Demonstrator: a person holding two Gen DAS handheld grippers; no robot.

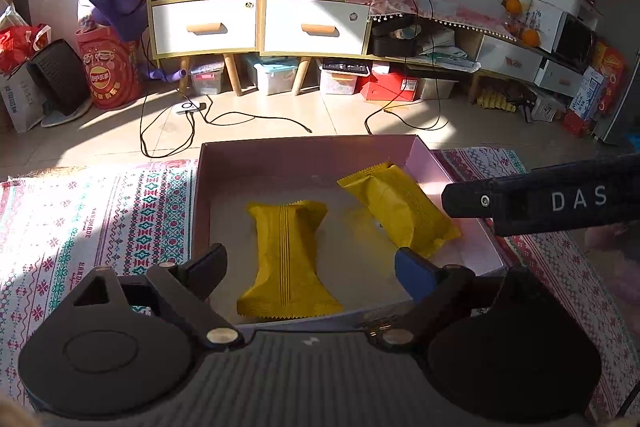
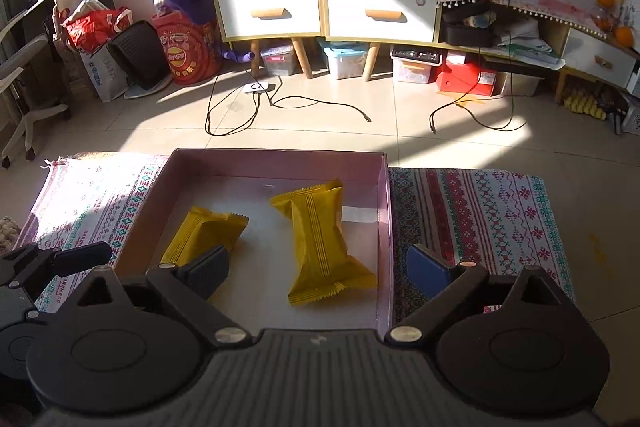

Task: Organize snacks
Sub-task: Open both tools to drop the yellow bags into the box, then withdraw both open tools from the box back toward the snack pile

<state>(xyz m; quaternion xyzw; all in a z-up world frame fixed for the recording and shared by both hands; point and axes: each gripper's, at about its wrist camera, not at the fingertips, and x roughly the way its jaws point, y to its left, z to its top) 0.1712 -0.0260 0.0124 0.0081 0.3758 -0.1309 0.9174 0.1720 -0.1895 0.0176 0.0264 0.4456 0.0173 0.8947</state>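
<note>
Snacks number two, both yellow packets inside the pink box: left packet lengthwise toward the room, right packet angled; both grippers' jaws open, empty.

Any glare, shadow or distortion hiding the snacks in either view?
Left wrist: both yellow packets stay sharp, though sunlight washes out the cloth left of the pink box. Right wrist: the box's left side sits in shadow; fisheye bends the shelves.
</note>
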